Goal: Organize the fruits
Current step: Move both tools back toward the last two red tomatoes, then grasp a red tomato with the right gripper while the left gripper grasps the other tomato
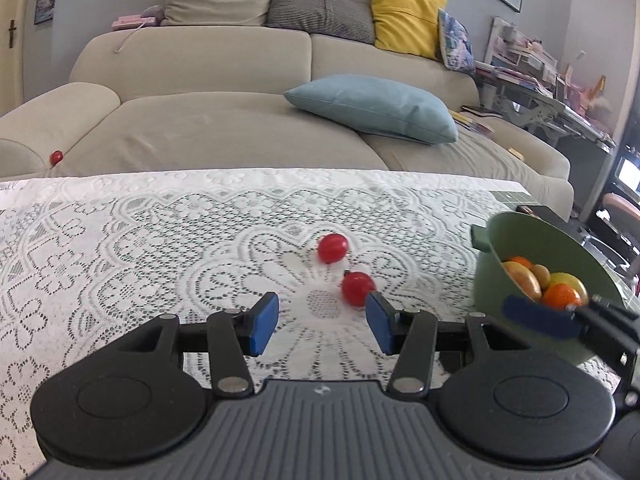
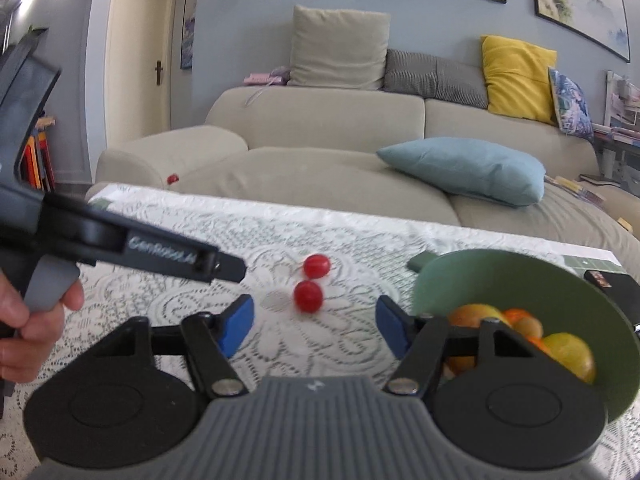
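Observation:
Two small red tomatoes lie on the lace tablecloth: a far one and a near one. My left gripper is open and empty, its right pad just beside the near tomato. My right gripper is open and empty, just short of the near tomato. A green bowl holding oranges and yellow fruit stands tilted at the right. A third red tomato lies on the sofa.
The beige sofa stands behind the table with a blue cushion on it. The left gripper's body and a hand cross the left of the right wrist view. A dark object lies past the bowl.

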Demonstrator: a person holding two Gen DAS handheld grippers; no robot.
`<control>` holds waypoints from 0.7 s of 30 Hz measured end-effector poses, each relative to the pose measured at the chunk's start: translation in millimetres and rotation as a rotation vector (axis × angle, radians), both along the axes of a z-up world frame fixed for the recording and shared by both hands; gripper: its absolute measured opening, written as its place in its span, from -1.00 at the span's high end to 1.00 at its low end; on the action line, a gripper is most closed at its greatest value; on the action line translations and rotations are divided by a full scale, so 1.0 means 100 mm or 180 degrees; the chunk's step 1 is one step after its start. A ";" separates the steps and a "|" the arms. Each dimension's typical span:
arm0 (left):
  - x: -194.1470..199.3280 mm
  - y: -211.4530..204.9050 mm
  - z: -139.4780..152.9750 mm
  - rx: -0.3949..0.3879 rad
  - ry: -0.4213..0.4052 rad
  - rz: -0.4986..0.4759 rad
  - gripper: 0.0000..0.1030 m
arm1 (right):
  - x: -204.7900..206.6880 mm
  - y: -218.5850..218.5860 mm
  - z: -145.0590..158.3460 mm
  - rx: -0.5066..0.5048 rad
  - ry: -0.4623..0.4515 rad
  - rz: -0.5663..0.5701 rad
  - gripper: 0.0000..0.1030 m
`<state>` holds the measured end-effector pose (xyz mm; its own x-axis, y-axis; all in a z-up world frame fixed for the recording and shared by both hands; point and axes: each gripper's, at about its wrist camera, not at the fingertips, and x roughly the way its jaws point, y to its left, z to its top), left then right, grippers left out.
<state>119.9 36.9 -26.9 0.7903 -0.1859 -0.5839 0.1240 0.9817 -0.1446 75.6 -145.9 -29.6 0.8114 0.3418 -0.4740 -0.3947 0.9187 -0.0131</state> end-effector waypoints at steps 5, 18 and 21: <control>0.08 0.05 -0.06 -0.0011 -0.0006 -0.0037 -0.01 | 0.09 0.20 -0.13 -0.0118 0.0116 -0.0048 0.10; 0.34 0.07 -0.18 0.0006 0.0095 -0.0184 0.09 | 0.57 0.41 -0.31 -0.0154 0.0264 -0.0211 0.28; 0.39 0.12 -0.18 0.0005 0.0114 -0.0141 0.10 | 0.72 0.44 -0.33 -0.0138 0.0318 -0.0208 0.28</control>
